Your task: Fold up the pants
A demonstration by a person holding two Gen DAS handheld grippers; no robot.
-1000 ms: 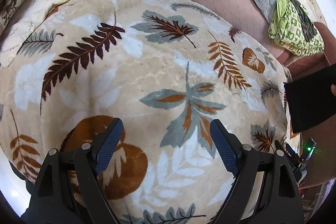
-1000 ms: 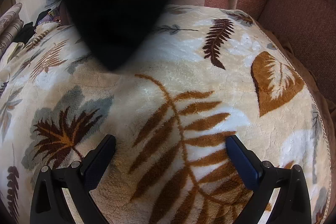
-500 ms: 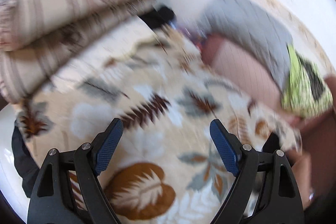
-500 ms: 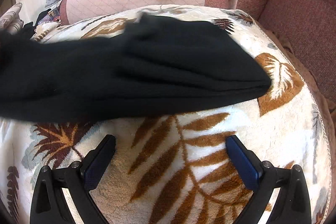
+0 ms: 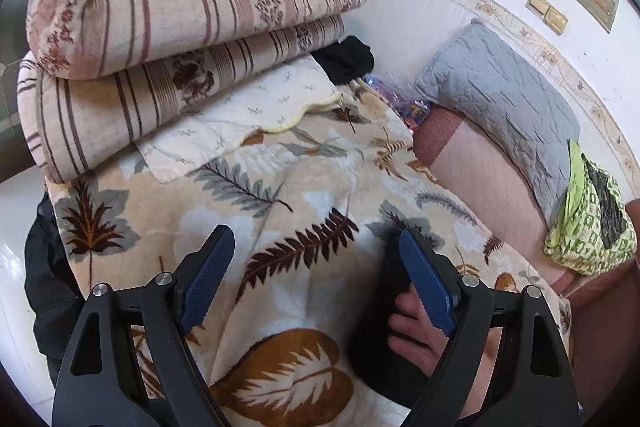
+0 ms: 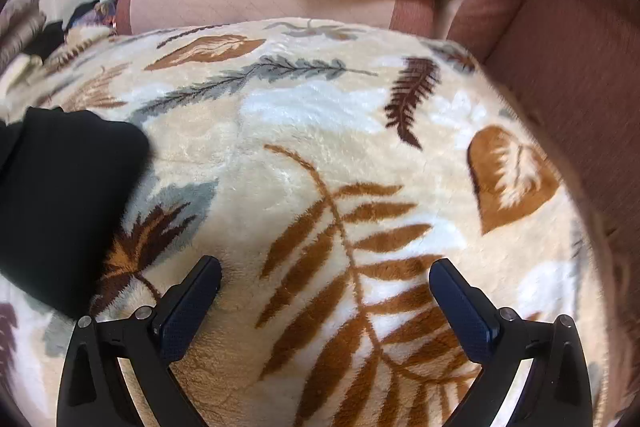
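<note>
The black pants (image 6: pixel 60 195) lie bunched at the left edge of the right wrist view, on a cream blanket with a leaf print (image 6: pixel 320 155). My right gripper (image 6: pixel 328 307) hovers open over bare blanket to the right of them, holding nothing. In the left wrist view a bare hand (image 5: pixel 412 331) grips dark cloth (image 5: pixel 372 327) just behind the right fingertip (image 5: pixel 428 287). My left gripper (image 5: pixel 318 283) is open and empty above the blanket (image 5: pixel 280 227).
Rolled striped bedding (image 5: pixel 180 19) is stacked at the blanket's far left, with a black garment (image 5: pixel 344 61) beside it. A grey quilt (image 5: pixel 500 107) and a green patterned cloth (image 5: pixel 588 227) lie on the reddish sofa back (image 6: pixel 560 75). Dark cloth (image 5: pixel 44 287) hangs off the left side.
The black pants swung down from the top of the right wrist view, spread across the blanket, then slid off to the left. The left gripper rose and turned left, which brought the rolled bedding into view.
</note>
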